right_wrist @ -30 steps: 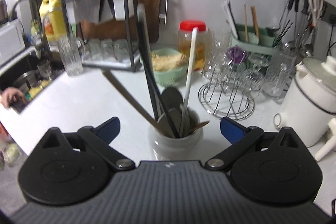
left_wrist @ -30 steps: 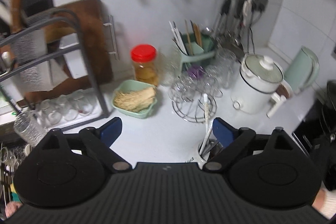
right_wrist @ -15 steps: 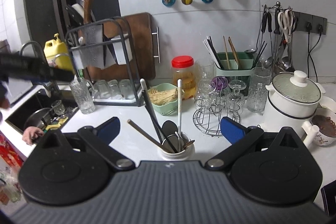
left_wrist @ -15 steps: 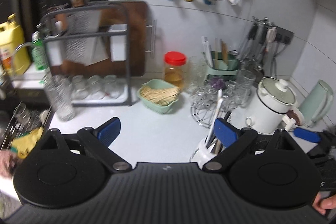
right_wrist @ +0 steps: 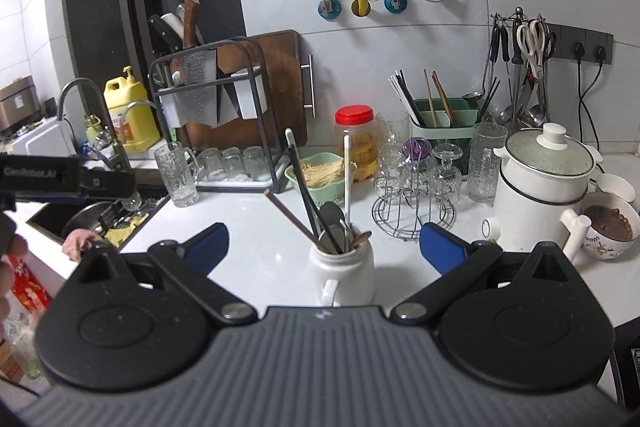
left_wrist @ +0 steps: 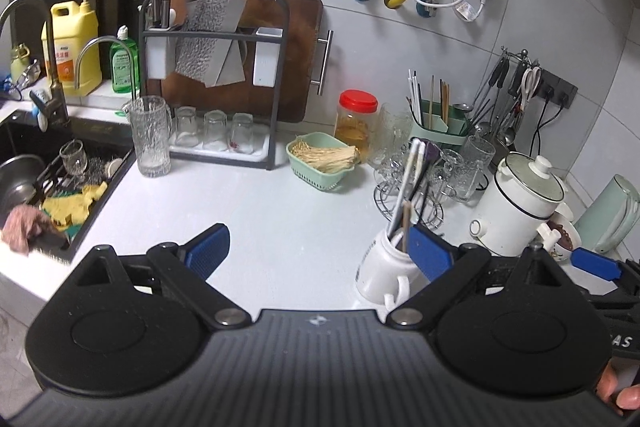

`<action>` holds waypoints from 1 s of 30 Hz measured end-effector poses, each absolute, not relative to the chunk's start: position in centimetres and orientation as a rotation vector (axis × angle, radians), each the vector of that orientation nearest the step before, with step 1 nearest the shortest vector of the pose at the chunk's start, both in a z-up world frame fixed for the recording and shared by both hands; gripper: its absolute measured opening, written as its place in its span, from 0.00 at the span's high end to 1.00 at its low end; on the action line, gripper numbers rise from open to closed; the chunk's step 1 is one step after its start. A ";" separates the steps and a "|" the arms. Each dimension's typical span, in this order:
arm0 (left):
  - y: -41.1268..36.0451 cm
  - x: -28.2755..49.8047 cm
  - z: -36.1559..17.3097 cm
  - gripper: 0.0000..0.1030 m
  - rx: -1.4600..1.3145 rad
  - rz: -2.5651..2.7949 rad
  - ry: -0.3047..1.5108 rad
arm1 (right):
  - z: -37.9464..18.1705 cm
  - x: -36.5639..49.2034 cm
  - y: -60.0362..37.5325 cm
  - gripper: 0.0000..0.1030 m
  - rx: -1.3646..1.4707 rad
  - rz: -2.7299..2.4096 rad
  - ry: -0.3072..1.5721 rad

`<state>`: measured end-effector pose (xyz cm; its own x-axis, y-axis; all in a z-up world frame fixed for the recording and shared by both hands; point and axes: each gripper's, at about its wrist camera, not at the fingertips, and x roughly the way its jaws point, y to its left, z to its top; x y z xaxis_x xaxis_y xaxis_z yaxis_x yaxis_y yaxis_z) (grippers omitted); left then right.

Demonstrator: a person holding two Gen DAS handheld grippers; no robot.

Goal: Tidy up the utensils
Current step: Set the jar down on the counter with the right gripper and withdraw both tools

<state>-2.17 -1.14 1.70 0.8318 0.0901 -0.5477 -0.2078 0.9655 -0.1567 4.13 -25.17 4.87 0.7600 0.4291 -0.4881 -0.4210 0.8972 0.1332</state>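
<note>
A white mug [right_wrist: 344,273] stands on the white counter, stuffed with spoons, chopsticks and a white-handled utensil [right_wrist: 347,179]. My right gripper [right_wrist: 323,241] is open, held back above the counter's front edge with the mug between and just beyond its blue fingertips. In the left wrist view the same mug [left_wrist: 380,269] sits at the lower right, partly behind the right blue pad. My left gripper [left_wrist: 318,247] is open and empty over bare counter. A green utensil caddy [right_wrist: 442,125] with chopsticks stands at the back wall.
A wire glass rack [right_wrist: 414,203] with several glasses, a white cooker pot [right_wrist: 540,187], a red-lidded jar [right_wrist: 356,143] and a green basket [left_wrist: 320,163] crowd the back. A knife and board rack [left_wrist: 212,79] stands back left. The sink [left_wrist: 48,183] lies left.
Both grippers have pulled back and risen from the counter, so the mug and clutter look smaller and farther. Both stay open.
</note>
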 end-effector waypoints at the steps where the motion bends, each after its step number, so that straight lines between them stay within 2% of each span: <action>1: -1.4 -2.6 1.5 0.05 -0.217 0.161 0.569 | 4.8 3.9 -25.2 0.00 0.018 0.466 0.536; 30: -2.5 -6.1 -0.7 0.05 -0.195 0.231 0.612 | 3.5 1.7 -25.0 0.00 -0.004 0.474 0.558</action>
